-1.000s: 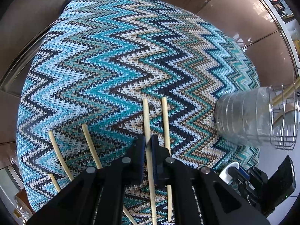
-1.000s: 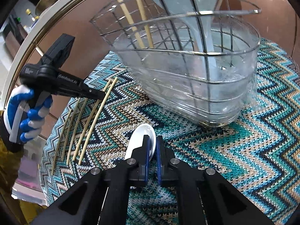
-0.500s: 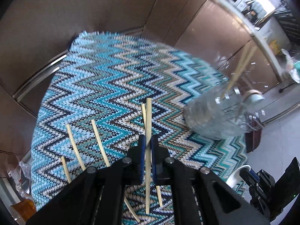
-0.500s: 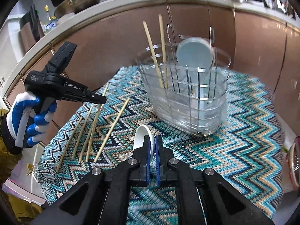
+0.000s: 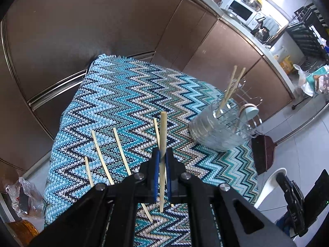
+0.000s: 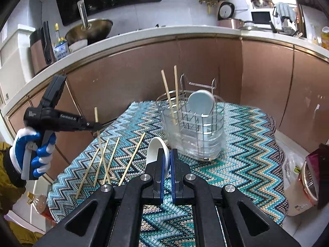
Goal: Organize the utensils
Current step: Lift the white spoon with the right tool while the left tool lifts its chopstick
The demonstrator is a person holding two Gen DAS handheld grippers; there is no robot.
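Both tools grip mid-carry, the left tool [image 5: 162, 162] pinching a pale wooden chopstick [image 5: 163, 144], the right tool [image 6: 167, 160] a white ceramic spoon [image 6: 155, 149], and each next needs lowering upright into the wire utensil basket [image 6: 193, 123].

— What's my table carrying?
— I see a zigzag-knit cloth [image 6: 236, 144] covering it — four loose chopsticks [image 6: 131, 158] lie at its left, and a wire utensil basket [image 6: 193, 131] stands at the far side, right of them.
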